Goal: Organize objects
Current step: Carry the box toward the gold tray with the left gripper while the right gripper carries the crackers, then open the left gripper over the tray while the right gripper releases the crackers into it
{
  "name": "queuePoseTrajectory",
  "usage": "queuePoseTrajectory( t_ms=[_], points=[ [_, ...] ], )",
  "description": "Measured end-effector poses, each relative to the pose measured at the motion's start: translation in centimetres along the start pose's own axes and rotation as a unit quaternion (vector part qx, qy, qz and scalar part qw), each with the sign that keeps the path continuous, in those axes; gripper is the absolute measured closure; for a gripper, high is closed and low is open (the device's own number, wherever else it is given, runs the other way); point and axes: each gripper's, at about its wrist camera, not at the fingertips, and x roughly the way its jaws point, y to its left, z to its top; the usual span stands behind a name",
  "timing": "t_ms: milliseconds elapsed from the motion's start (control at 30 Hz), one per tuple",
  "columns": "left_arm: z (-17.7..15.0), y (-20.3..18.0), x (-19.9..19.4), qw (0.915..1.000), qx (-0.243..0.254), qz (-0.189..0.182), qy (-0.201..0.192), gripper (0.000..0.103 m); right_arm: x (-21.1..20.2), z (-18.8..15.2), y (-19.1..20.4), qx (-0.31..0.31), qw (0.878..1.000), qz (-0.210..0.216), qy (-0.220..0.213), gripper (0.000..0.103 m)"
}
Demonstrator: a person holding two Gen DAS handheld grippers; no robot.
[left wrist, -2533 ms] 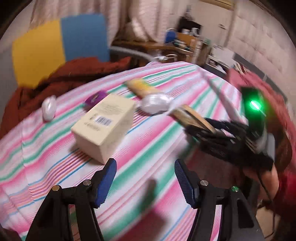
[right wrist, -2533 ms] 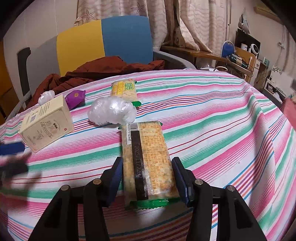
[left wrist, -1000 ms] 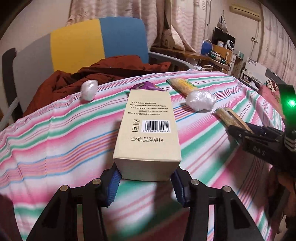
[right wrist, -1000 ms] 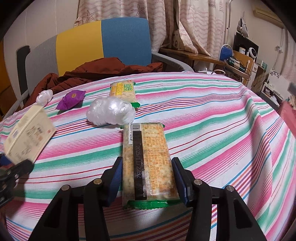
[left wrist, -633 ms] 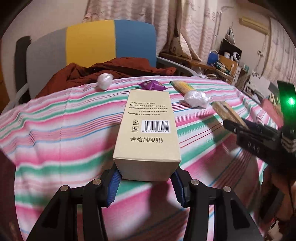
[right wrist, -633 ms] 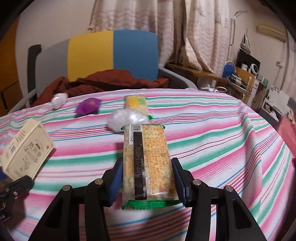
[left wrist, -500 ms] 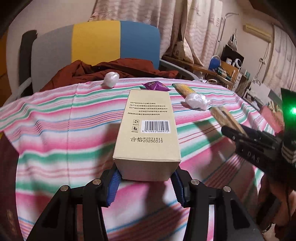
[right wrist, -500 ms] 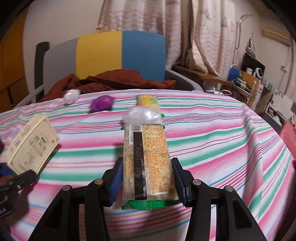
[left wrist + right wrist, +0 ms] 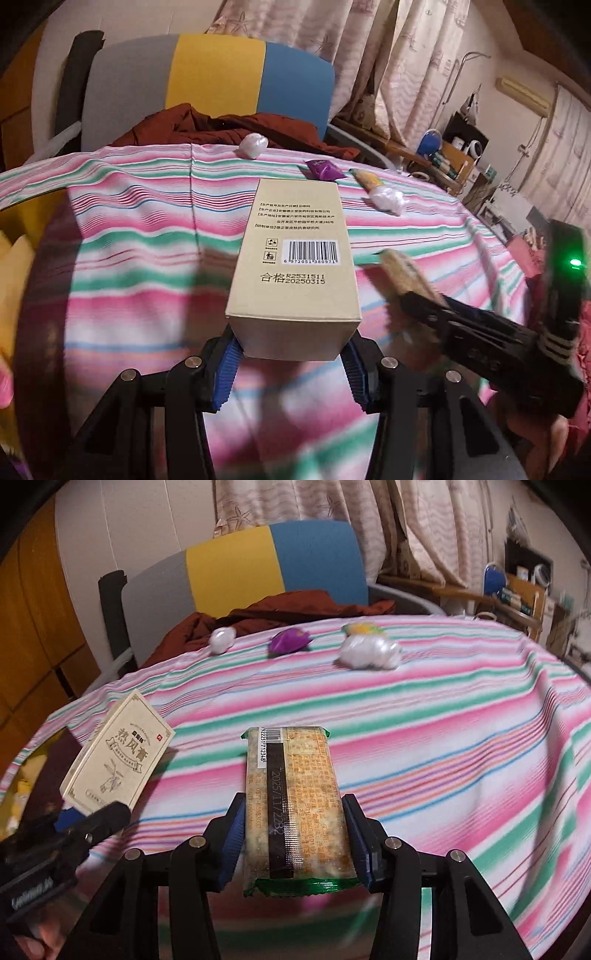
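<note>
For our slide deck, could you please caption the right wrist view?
Right tool grips a cracker packet above the striped tablecloth; left tool carries a beige box.

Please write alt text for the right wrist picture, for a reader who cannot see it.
The right tongs grip a cracker pack above a striped tablecloth. At left, the left tongs hold a beige box.

Left claw (image 9: 291, 360): black frame, ribbed blue pads (image 9: 226, 369), silver screws. Right claw (image 9: 295, 840): same build, green LED on housing.
</note>
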Motion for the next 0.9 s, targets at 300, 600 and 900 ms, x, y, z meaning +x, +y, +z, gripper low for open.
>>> queuePoseTrajectory(
  t_ms=[300, 600, 900],
  points=[
    [-1.3, 2.3, -7.5, 0.9987, -0.019, -0.013, -0.046, 0.052, -1.6, -1.3, 4.4, -0.018, 0.999, 0.051, 0.009, 0.052],
    [-2.7, 9.2, -13.5, 0.9935, -0.071, 0.049, -0.075, 0.052, -4.5, -1.5, 10.8, -0.056, 0.990, 0.129, 0.001, 0.052],
    [-2.1, 17.1, -15.7, 0.9813, -0.129, 0.126, -0.067, 0.052, -7.3, -2.0, 18.1, -0.106, 0.972, 0.210, 0.001, 0.052]
  ],
)
